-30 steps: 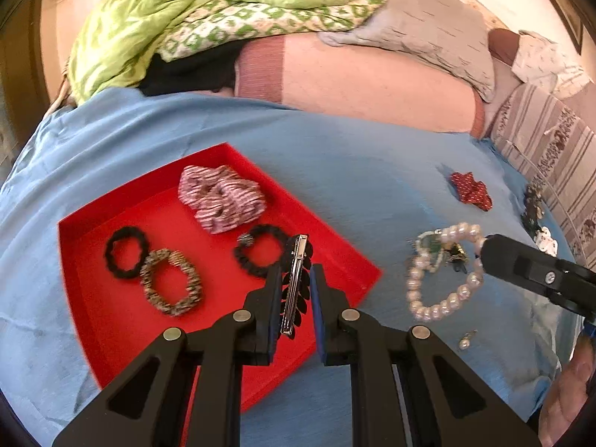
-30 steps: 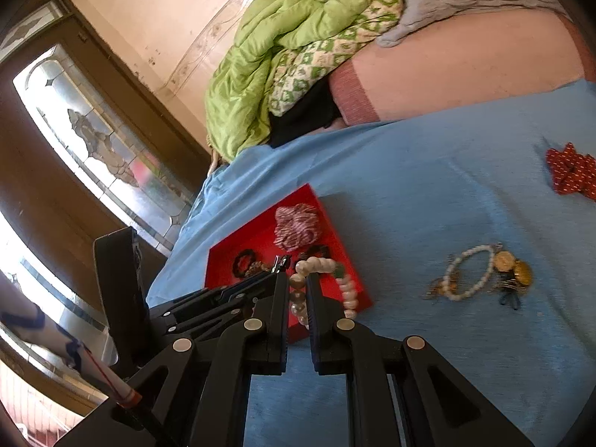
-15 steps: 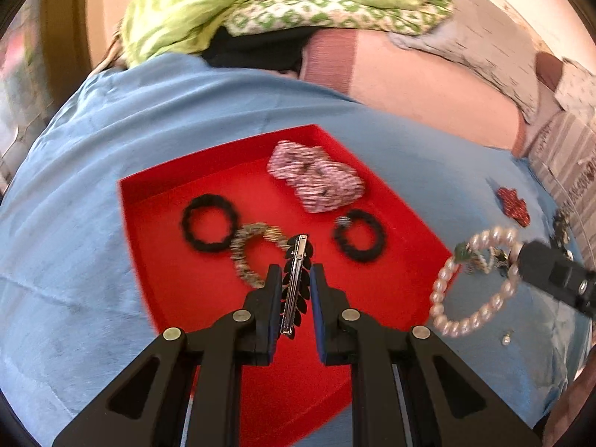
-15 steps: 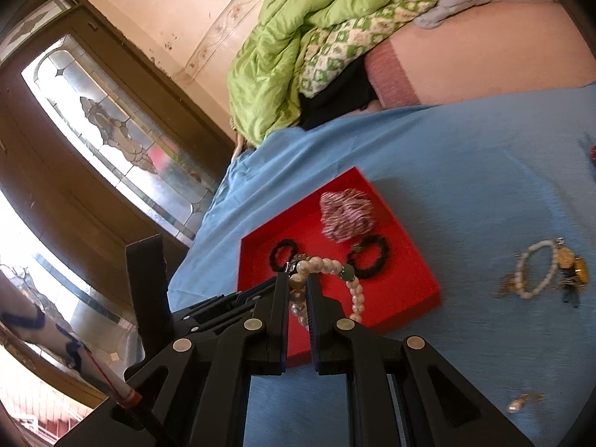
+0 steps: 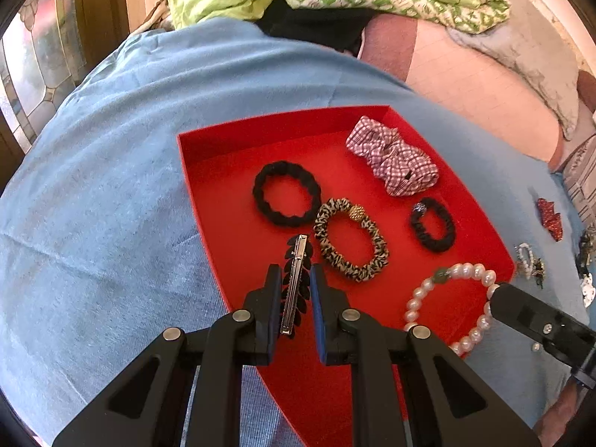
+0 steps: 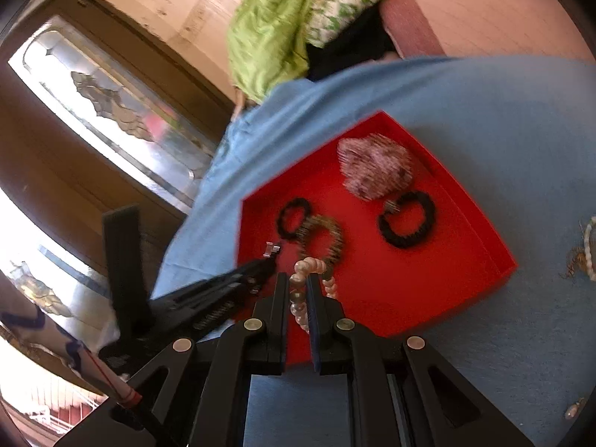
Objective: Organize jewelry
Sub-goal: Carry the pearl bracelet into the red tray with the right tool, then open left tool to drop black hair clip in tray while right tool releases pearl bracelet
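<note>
Gripping a black leaf hair clip (image 5: 295,286), our left gripper (image 5: 294,279) had its fingers closed on it above the red tray (image 5: 231,223); our right gripper (image 6: 298,290) pinched a pearl bracelet (image 5: 452,300) over the tray's near corner, beside three scrunchies.

Both wrist cameras look down from close above, sharing the red tray (image 5: 208,156) (image 6: 499,257).

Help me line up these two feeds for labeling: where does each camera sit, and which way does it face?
Left wrist: on the left gripper, looking down its fingers at the red tray; hair clip clamped; right gripper at right.
Right wrist: on the right gripper, facing the tray; pearl bracelet clamped; left gripper at left.
Shared: tray, scrunchies, blue cloth.
</note>
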Demonstrator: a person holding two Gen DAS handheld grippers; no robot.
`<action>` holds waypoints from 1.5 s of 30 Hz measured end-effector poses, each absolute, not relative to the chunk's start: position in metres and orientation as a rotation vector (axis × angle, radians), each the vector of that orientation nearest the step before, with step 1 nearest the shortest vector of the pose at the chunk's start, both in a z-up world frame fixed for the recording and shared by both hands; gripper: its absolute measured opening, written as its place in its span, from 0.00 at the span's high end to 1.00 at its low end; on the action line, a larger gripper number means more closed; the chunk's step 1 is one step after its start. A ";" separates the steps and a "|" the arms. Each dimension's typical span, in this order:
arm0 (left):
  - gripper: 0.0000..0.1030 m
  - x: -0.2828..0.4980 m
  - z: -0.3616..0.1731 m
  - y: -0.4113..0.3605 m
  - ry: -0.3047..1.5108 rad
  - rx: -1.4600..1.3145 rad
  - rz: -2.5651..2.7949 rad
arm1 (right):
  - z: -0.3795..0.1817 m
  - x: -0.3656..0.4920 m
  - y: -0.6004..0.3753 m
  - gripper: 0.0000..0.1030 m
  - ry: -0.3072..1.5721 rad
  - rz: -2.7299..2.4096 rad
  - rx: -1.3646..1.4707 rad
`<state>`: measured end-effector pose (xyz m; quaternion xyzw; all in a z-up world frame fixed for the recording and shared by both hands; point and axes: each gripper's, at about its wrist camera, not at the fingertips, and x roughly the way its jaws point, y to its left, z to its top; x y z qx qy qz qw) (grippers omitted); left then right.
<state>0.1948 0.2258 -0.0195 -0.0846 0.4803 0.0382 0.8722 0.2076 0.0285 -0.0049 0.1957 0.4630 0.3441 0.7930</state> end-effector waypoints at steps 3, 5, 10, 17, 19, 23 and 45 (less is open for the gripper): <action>0.85 0.197 -0.022 0.223 1.017 -0.169 0.079 | -0.012 0.211 0.022 0.90 1.015 0.703 0.410; 0.85 0.198 -0.023 0.222 1.020 -0.164 0.084 | -0.014 0.214 0.017 0.90 1.022 0.678 0.406; 0.85 0.199 -0.023 0.223 1.018 -0.169 0.097 | -0.019 0.219 0.010 0.90 1.033 0.641 0.397; 0.85 0.201 -0.022 0.224 1.014 -0.167 0.107 | -0.021 0.220 0.009 0.89 1.037 0.625 0.383; 0.85 0.201 -0.022 0.224 1.012 -0.164 0.110 | -0.021 0.220 0.010 0.89 1.036 0.623 0.377; 0.85 0.200 -0.019 0.224 0.999 -0.165 0.110 | -0.020 0.220 0.010 0.89 1.032 0.619 0.361; 0.62 0.197 0.017 0.126 0.862 -0.079 -0.098 | 0.023 0.214 -0.094 0.89 0.956 0.472 0.453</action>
